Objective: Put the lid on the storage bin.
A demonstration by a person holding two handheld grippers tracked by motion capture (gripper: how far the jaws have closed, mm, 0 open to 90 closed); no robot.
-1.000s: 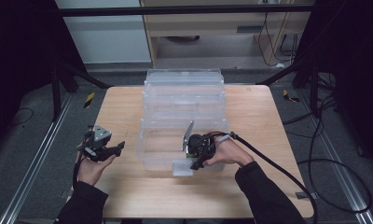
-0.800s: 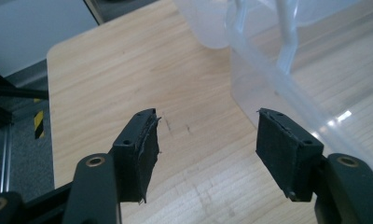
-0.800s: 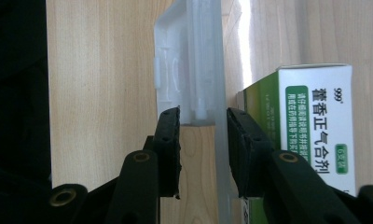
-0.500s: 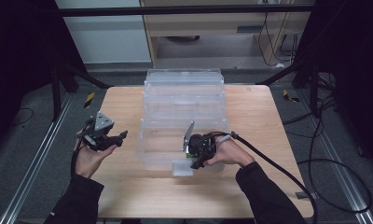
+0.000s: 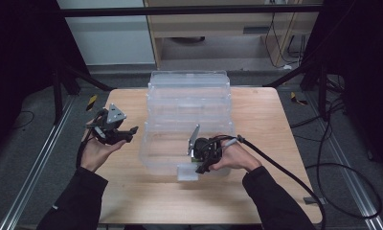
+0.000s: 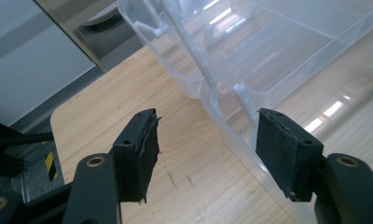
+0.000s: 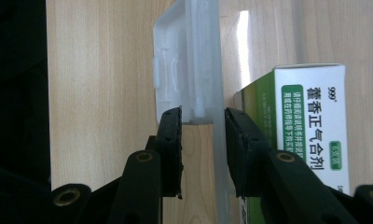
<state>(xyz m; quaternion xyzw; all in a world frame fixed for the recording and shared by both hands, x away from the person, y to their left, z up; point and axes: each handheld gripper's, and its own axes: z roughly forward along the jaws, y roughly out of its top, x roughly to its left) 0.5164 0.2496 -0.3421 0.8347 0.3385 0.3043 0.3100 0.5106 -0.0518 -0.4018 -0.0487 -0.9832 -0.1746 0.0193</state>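
Left claw (image 5: 132, 130) raised, shifted toward clear bin (image 5: 189, 100); jaws wide, empty. Right claw (image 7: 202, 122) unmoved, clamped on bin's front latch (image 7: 187, 70), green-white box (image 7: 315, 126) just beside, inside bin.

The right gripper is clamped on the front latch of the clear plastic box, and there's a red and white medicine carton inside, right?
Not quite: the carton is green and white, as the right gripper view shows. The right gripper does clamp the latch of the clear plastic box.
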